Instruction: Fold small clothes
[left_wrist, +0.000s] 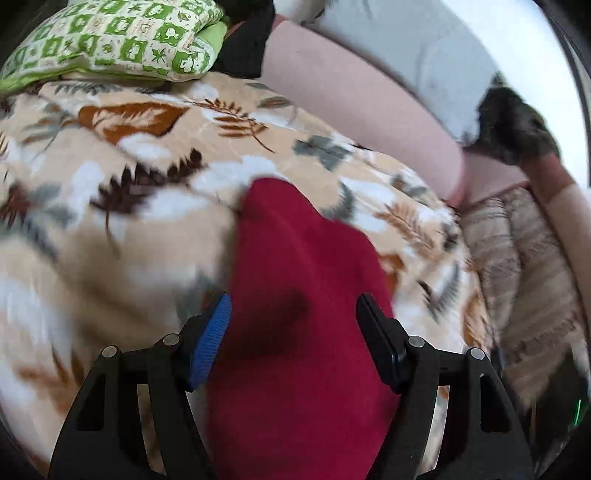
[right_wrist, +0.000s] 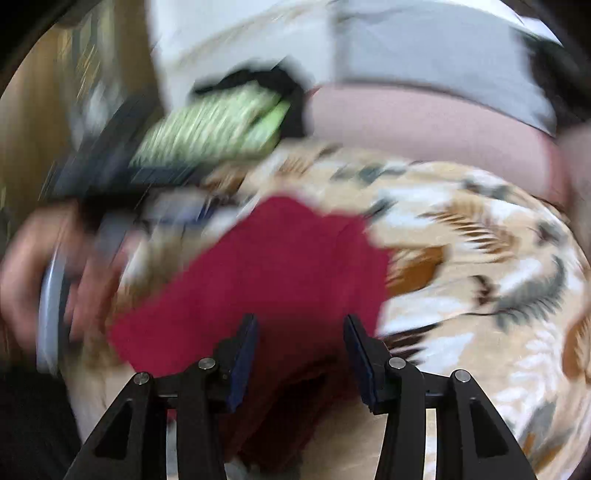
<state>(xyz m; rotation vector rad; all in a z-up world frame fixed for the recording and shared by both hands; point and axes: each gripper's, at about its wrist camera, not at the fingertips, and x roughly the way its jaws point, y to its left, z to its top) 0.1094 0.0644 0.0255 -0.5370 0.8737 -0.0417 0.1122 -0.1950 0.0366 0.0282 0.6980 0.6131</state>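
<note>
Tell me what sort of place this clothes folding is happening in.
Most likely a bedroom or living room at home, on a bed or sofa. The red garment lies on a plush leaf-print blanket, with a green patterned pillow behind it and a pink upholstered backrest alongside.

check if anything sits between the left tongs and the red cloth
Nothing visible does. The red cloth lies on the leaf blanket straight between the open fingers of the left tongs. The green pillow is far behind it.

One red garment (left_wrist: 295, 295), one leaf-print blanket (left_wrist: 110, 221), one green-checked pillow (left_wrist: 110, 40)
</note>
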